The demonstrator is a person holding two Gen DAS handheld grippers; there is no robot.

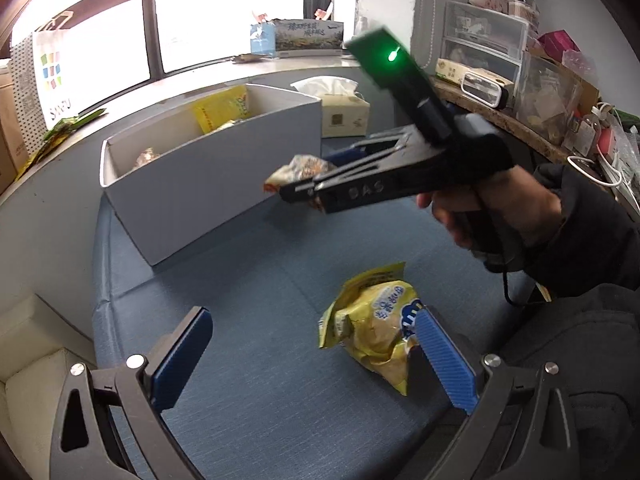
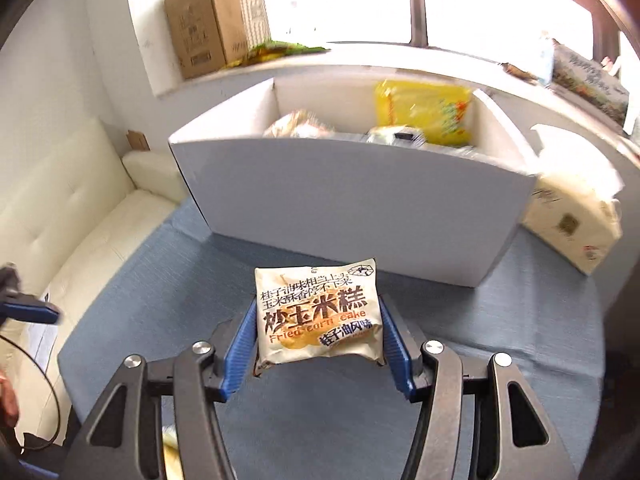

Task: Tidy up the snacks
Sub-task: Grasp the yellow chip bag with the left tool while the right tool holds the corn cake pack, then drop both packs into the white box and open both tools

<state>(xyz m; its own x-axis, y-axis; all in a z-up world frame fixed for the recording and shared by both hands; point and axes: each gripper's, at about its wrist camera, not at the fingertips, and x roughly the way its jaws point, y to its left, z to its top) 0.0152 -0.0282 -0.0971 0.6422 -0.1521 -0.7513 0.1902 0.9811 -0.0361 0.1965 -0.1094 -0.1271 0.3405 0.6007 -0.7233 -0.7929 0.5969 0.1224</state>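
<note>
— What sort of place is this?

— A lived-in room in a home, or a small office used like one. There is a cream sofa [image 2: 60,216] beside the blue-covered table [image 1: 256,360], and a big window [image 1: 224,20] with a cluttered sill.

— What else shows it?

— A tissue box [image 1: 344,114], a cardboard box [image 2: 200,24], a paper shopping bag [image 1: 48,76] and plastic drawers [image 1: 484,36] stuffed with odds and ends (cables too).

You face a bright window [image 1: 120,20] above a pale sill [image 2: 360,68]; a cream sofa [image 2: 60,220] sits left of the blue-grey surface [image 1: 260,360], cluttered shelves [image 1: 500,32] on the right.
</note>
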